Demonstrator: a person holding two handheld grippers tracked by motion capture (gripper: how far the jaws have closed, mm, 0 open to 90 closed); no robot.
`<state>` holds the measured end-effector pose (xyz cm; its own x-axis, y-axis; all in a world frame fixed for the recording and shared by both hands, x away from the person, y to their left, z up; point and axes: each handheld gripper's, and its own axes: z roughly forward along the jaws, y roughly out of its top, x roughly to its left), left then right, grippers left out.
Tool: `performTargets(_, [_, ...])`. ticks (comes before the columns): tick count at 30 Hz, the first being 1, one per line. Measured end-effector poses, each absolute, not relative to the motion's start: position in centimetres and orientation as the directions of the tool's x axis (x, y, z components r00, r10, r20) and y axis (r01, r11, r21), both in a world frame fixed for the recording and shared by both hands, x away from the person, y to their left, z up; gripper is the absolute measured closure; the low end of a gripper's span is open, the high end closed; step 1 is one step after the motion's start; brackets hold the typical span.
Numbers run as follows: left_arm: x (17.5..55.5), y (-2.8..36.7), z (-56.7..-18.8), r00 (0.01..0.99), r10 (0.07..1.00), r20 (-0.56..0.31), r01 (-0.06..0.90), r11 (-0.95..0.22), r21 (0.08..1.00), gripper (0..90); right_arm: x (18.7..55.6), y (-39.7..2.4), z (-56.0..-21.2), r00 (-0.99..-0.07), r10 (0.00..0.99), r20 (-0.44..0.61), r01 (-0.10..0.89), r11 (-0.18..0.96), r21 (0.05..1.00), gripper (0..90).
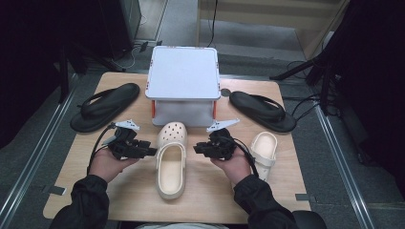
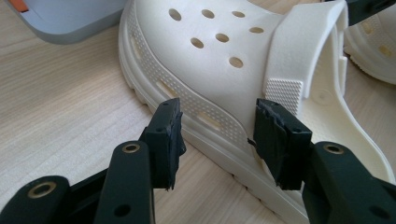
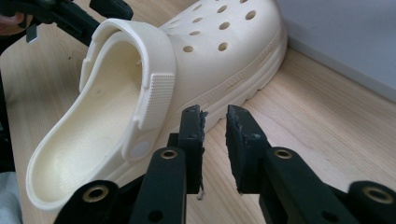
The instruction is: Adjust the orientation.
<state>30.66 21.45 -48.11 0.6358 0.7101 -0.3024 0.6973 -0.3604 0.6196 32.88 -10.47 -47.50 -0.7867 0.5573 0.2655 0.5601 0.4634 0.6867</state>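
Observation:
A large cream clog [image 1: 171, 162] lies on the wooden table [image 1: 124, 191], toe toward a grey box. My left gripper [image 1: 152, 151] sits at its left side and is open. In the left gripper view its jaws [image 2: 219, 140] stand apart on either side of the clog's [image 2: 224, 56] side wall and sole edge, and the pads do not press on it. My right gripper [image 1: 197, 149] sits just right of the clog. In the right gripper view it [image 3: 215, 144] stands slightly open beside the clog's [image 3: 224, 51] sole, with nothing between its fingers.
An upturned grey box [image 1: 183, 81] stands behind the clog. A black flip-flop [image 1: 105, 107] lies at the left and another [image 1: 262, 110] at the right. A smaller cream clog [image 1: 264, 150] lies right of my right hand.

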Motion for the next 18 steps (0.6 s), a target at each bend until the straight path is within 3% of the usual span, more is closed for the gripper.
performTargets(18, [31.9, 20.9, -47.9, 0.646, 0.709, -0.283, 0.686, -0.378, 0.621, 42.7, 30.3, -15.7, -46.1, -0.768, 0.595, 0.238, 0.547, 0.415, 0.728, 71.2])
